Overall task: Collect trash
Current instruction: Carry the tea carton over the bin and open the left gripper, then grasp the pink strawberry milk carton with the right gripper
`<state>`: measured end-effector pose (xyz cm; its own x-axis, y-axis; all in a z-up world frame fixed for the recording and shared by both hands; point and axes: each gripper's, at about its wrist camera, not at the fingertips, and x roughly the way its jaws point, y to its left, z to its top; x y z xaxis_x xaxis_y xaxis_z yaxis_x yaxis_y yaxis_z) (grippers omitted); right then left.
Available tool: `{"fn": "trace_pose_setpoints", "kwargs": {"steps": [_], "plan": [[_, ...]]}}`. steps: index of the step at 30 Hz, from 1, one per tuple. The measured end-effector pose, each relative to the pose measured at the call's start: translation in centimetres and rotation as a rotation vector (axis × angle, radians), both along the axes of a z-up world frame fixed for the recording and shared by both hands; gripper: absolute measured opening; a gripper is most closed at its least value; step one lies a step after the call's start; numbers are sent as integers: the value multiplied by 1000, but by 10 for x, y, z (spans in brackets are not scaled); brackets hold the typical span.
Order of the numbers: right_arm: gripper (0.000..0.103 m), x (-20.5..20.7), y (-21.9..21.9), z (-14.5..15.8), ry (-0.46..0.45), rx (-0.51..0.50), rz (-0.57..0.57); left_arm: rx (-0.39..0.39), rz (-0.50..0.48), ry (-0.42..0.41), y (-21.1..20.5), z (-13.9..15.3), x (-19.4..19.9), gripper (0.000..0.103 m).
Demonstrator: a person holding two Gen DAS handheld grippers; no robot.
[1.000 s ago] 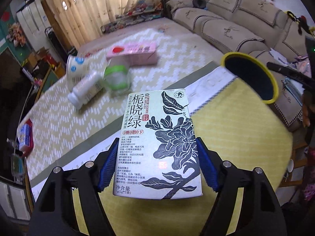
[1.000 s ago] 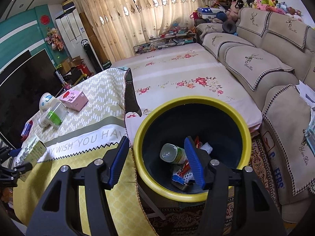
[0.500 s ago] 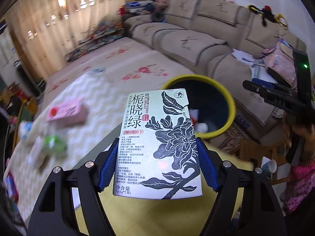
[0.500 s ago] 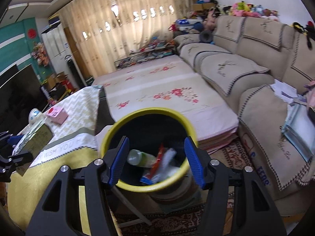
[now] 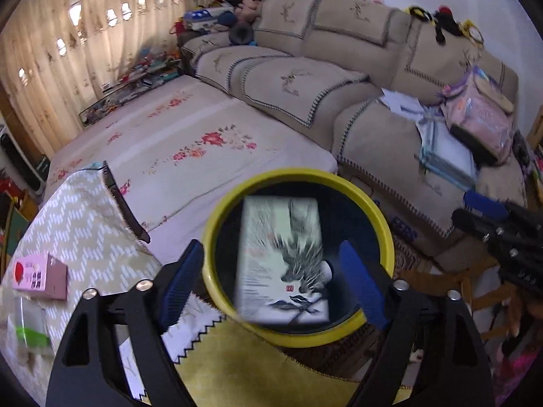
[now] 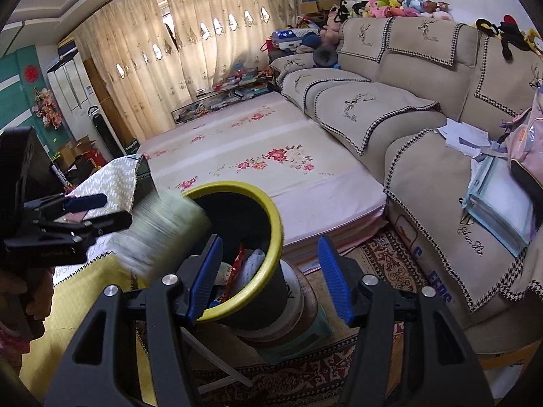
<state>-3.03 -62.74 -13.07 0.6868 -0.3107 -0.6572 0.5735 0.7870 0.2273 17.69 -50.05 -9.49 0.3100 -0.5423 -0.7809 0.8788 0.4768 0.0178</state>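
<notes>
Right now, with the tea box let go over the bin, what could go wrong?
1. The tea box is blurred, clear of the opening left gripper; in the right wrist view it sits at the yellow rim, so it might clip the rim and bounce out.
2. The bin stands raised on a stool; a knock could tip it.
3. The right gripper hangs close to the rim.

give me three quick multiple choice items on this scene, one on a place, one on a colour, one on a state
1. Where is the tea box?
A. over the bin's mouth
B. on the sofa
C. on the table

2. What colour is the bin rim?
A. red
B. yellow
C. white

3. How do the left tongs stand?
A. clamped on the box
B. shut, empty
C. pads clear of the box

Key: 1 A, the blurred box sits framed by the rim; 2 B, a yellow ring tops the black bin; 3 C, gaps show between pads and box as the jaws are opening.
</notes>
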Motion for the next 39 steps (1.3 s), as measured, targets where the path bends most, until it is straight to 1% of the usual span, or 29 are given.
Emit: {"fn": "trace_pose_setpoints", "kwargs": {"steps": [3, 8, 10, 12, 13, 16, 18, 20, 22, 25, 27, 28, 30, 32, 36, 39], "plan": [[56, 8, 5, -2, 7, 0, 24, -45, 33, -4, 31, 11, 1, 88], [56, 26, 23, -2, 8, 1, 91, -145, 132, -19, 117, 33, 0, 92], [56, 41, 36, 0, 12, -3, 148, -178, 177, -25, 152, 37, -1, 94], [56, 57, 49, 4, 14, -9, 203, -207, 235, -40, 196, 40, 0, 96], [56, 67, 57, 6, 14, -11, 239, -211, 256, -51, 210, 40, 0, 96], [58, 96, 82, 13, 6, -21, 340, -218, 351, -125, 267, 41, 9, 98], [61, 123, 102, 18, 1, -38, 423, -221, 409, -144, 300, 38, 20, 98], [61, 145, 120, 23, -3, -56, 488, -224, 452, -152, 328, 32, 33, 98], [62, 171, 144, 26, 2, -96, 574, -222, 492, -162, 354, 26, 49, 98], [67, 208, 178, 29, 0, -172, 697, -213, 528, -183, 381, 13, 66, 98], [71, 235, 197, 28, 4, -219, 769, -216, 553, -182, 395, 3, 77, 98], [71, 245, 203, 27, 6, -231, 797, -225, 565, -175, 400, -1, 80, 98], [71, 269, 213, 19, 32, -250, 841, -263, 585, -136, 411, -8, 88, 98], [71, 296, 221, 9, 61, -242, 883, -297, 596, -104, 420, -13, 95, 98], [71, 331, 229, -4, 94, -234, 910, -329, 609, -83, 427, -17, 99, 98], [71, 347, 233, -13, 113, -255, 907, -347, 622, -69, 429, -18, 97, 98]]}}
